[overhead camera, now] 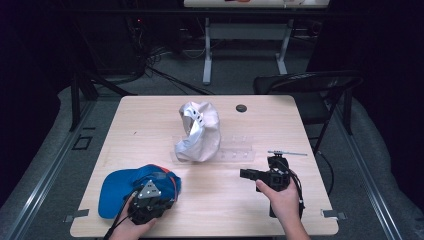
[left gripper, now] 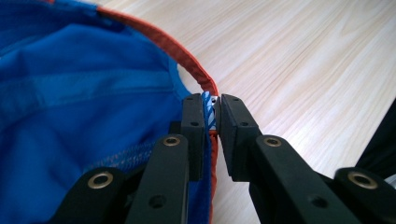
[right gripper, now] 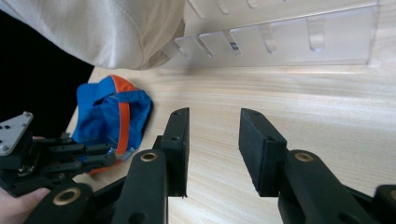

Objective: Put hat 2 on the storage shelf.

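Pale wood-grain tabletop (overhead camera: 150,125) sits in a dark room, with a folding chair (overhead camera: 310,85) at its far right and cables on the floor beyond. Near the left corner lies a blue cap (overhead camera: 117,187) with an orange-trimmed edge. The left gripper (left gripper: 212,116) has its jaws closed together on that orange rim, pinching the fabric between the pads at the cap's right side. The cap spreads away to the left of the jaws, and bare table lies to the right.

Toward the middle of the table stands a silver-grey cap (overhead camera: 199,131), propped at the left end of a clear acrylic rack (overhead camera: 235,150) whose long axis runs left to right. The right gripper (right gripper: 214,140) hovers near the right side, jaws well apart and holding nothing, pointed left across the table toward the blue cap. The left hand is plainly the nearer one to that cap, while the rack lies farther off, beyond both grippers.
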Demonstrator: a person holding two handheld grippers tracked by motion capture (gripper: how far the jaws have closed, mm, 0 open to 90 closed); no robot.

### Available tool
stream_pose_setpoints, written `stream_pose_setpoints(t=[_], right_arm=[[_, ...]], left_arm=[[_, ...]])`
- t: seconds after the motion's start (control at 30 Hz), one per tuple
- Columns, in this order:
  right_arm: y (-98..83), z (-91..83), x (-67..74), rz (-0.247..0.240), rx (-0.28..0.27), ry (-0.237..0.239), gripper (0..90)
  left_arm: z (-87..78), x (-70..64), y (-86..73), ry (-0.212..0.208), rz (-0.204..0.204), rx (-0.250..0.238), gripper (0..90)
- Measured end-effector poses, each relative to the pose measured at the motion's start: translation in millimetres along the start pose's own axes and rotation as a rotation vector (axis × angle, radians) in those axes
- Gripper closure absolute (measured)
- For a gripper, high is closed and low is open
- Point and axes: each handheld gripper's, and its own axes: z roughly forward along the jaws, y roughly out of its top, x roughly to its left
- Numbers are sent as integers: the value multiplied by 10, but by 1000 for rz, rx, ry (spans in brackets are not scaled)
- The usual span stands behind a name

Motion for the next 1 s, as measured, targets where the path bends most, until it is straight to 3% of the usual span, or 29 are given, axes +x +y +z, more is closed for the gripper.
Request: stream_pose_setpoints(t=[0.13, 0.23, 0.3, 0.5, 0.63, 1.0], right_arm=[[-57, -12, -85, 23, -28, 1, 644], [-107, -29, -196, 50, -38, -18, 646], [-116, -50, -234, 36, -34, -47, 648], [-156, -87, -309, 35, -38, -73, 651], [-171, -94, -378, 59, -47, -84, 656], [-206, -99, -495, 90, -48, -117, 682]], left_arm=[[34, -46, 74, -7, 28, -19, 807], [125, -144, 172, -27, 73, -18, 807], [186, -201, 227, -36, 90, -18, 807], [366, -410, 429, -76, 145, -26, 806], [484, -553, 565, -101, 181, -31, 806], [825, -920, 885, -163, 197, -43, 806]])
